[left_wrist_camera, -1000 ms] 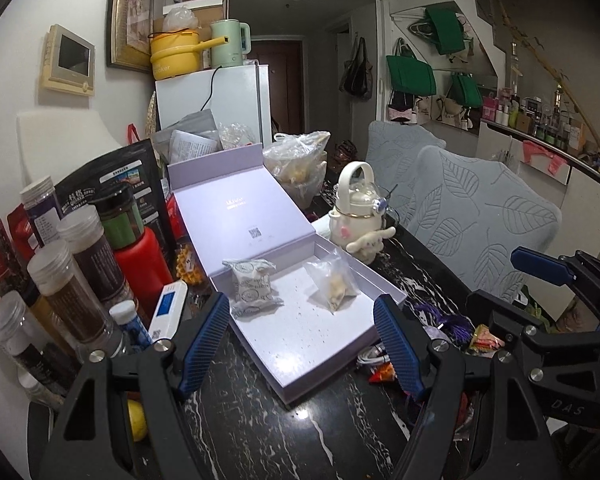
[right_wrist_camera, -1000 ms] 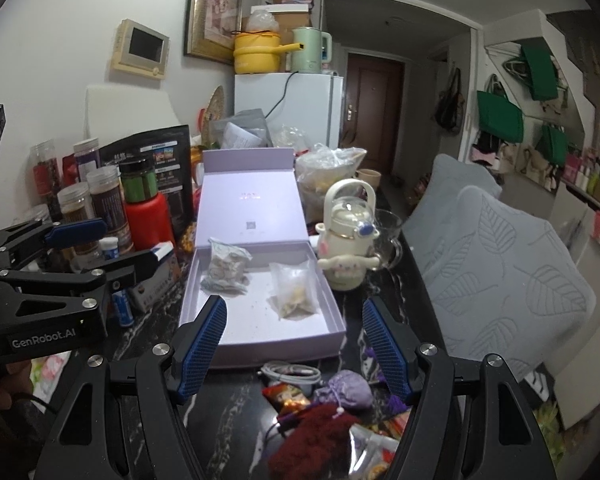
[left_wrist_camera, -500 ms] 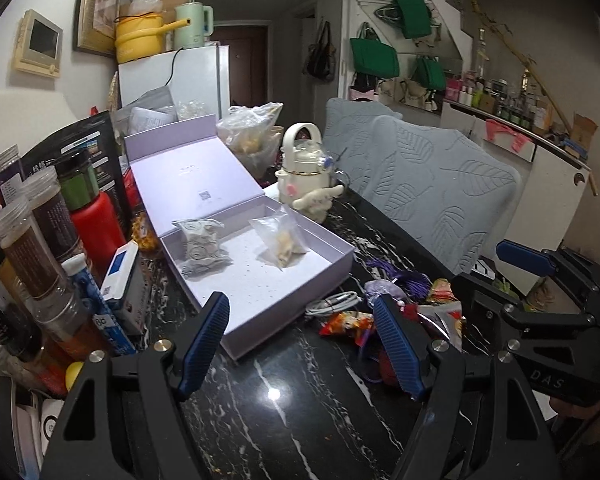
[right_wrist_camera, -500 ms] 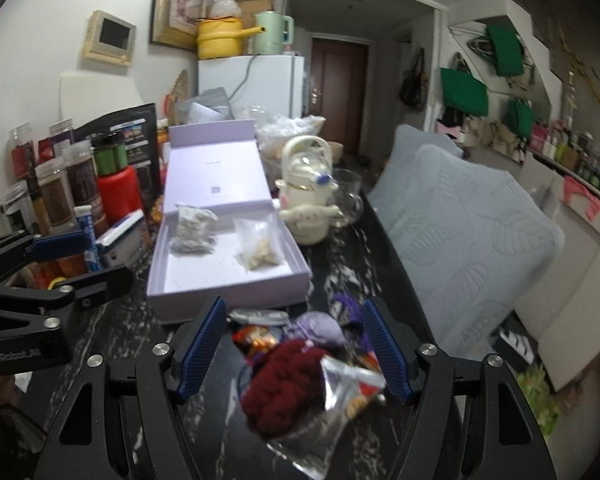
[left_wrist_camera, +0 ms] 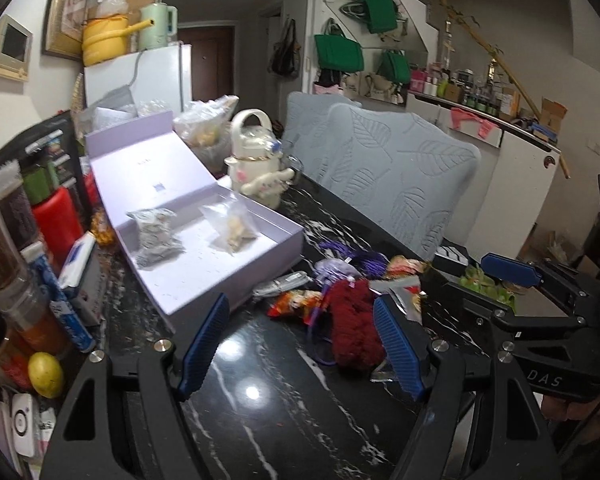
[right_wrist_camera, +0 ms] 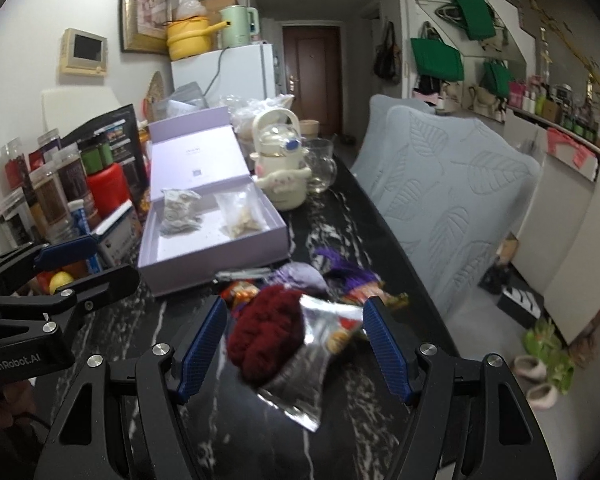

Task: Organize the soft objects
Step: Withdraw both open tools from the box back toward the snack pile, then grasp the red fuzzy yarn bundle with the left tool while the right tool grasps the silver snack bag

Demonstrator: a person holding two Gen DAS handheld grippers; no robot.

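My left tongs (left_wrist_camera: 300,344) are black, with two arms at the bottom of the frame. Each arm ends in a blue pad (left_wrist_camera: 396,348) with tiny ridges. Round silver screws (left_wrist_camera: 162,345) shine on the black arms. My right tongs (right_wrist_camera: 294,342) look the same: black arms, blue ridged pads, silver screws. At the right edge of the left view, they say "DAS" in grey letters. At the lower left of the right view, my left tongs say "GenRobot.AI".

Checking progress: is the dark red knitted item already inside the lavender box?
No, the dark red knitted item lies on the black table, outside the lavender box.
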